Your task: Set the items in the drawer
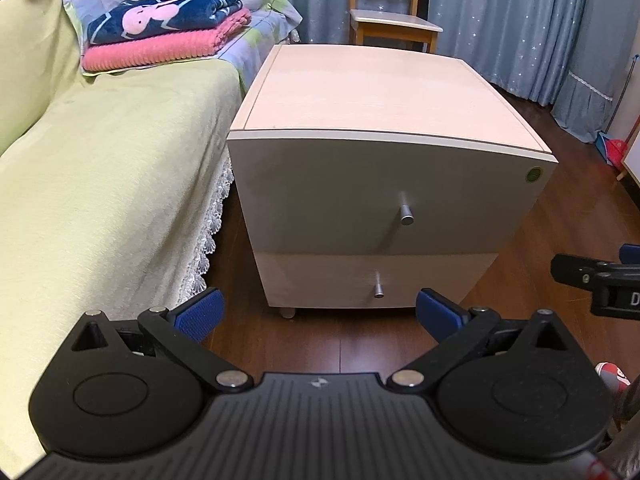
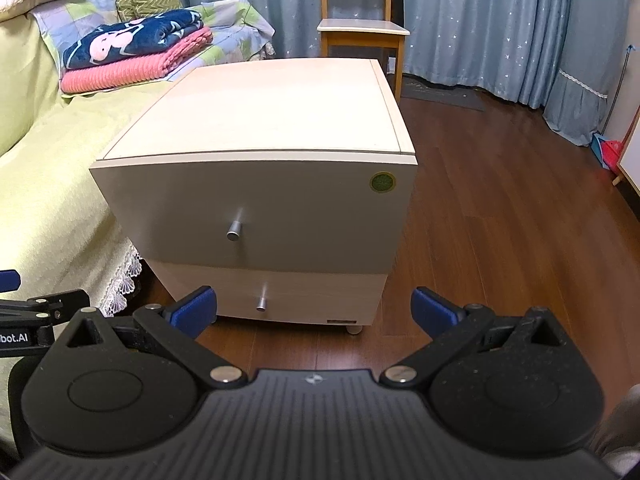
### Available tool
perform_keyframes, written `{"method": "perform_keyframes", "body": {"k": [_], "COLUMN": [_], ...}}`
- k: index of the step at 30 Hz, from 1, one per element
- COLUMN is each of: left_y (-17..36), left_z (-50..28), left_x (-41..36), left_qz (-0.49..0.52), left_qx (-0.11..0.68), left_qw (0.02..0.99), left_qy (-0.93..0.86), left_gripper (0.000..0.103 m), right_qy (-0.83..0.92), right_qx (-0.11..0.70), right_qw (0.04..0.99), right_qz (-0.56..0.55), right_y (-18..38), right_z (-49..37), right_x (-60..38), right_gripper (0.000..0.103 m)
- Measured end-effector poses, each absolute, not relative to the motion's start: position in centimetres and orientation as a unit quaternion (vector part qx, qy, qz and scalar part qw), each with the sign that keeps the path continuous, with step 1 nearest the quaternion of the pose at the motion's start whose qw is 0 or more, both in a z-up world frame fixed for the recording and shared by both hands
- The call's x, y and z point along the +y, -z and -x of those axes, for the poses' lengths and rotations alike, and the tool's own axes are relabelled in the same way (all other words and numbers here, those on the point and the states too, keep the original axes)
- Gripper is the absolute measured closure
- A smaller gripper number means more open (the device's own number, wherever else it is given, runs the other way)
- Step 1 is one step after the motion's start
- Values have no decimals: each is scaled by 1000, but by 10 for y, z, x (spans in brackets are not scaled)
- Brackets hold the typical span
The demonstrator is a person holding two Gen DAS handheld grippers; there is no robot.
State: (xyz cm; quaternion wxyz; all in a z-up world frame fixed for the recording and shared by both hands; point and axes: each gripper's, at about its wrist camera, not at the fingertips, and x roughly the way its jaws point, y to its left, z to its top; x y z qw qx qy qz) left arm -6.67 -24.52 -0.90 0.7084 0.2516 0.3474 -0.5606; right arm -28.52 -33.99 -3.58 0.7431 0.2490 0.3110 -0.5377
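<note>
The nightstand (image 1: 372, 92) is showing pale, smooth matt wood, its knob (image 1: 407, 214) gleaming as brushed metal. The floor (image 2: 500, 208) is shining as glossy dark wood, the folded blanket (image 1: 160, 46) looking ribbed pink knit.

Nightstand (image 1: 380, 92) pale beige wood-grain, round green sticker (image 2: 382, 182) at its 2 o'clock corner, silver knobs (image 1: 407, 214). Bedspread (image 1: 100, 184) light green, white lace trim. Folded blankets: navy with pink figure (image 1: 168, 12) over coral pink (image 1: 160, 46). Curtains (image 2: 480, 20) grey-blue, white stars. Floor (image 2: 500, 240) dark brown wood. Gripper pads (image 1: 200, 314) blue, bodies black.
</note>
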Motion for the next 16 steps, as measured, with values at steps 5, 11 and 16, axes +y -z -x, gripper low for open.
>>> {"method": "perform_keyframes", "body": {"k": [5,11,16], "left_y": [6,3,0], "left_z": [69,72,76], "left_x": [-246,-247,-246], "left_qz": [-251,-251,-246], "left_qx": [344,338,319], "left_qw": [710,707,710], "left_qy": [562,569,578], "left_gripper": [0,0,0], "right_qy": [539,540,543], "right_qx": [305,300,297], "right_qw": [748,750,750], "right_qz": [-241,-236,-233], "right_y": [31,27,25], "right_z": [284,284,284], "right_x": [-338,-337,-338], "right_gripper": [1,1,1]}}
